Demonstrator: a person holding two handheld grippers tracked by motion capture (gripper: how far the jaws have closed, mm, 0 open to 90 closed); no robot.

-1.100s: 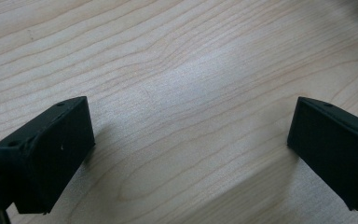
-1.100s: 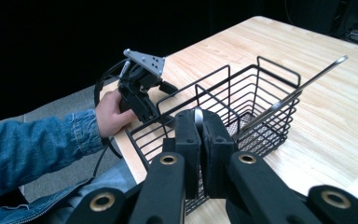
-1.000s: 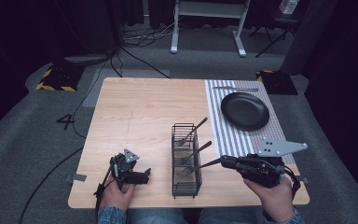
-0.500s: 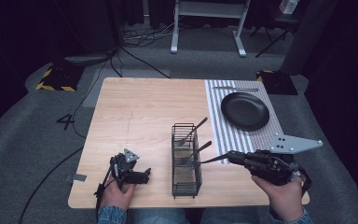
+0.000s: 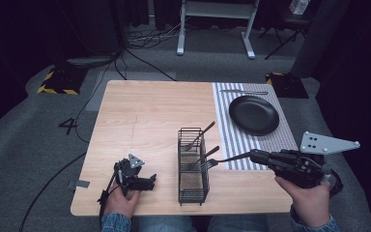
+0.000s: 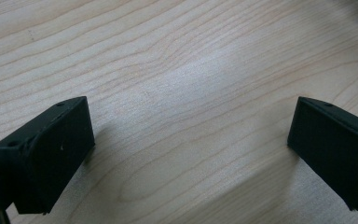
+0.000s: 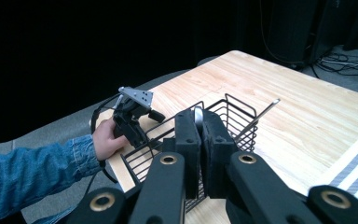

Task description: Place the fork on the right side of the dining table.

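Evidently the right gripper (image 5: 251, 155) has its jaws clenched on a fork (image 5: 222, 160) by the handle end, tines just over the caddy (image 5: 193, 166), likely so it clears the wire rim. Left gripper (image 5: 147, 182), jaws released, rests on the near-left desk (image 5: 149, 111), out of the way.

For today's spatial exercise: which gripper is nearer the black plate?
Right. The right gripper sits just below the plate, shut on a fork; the left gripper rests beyond the basket.
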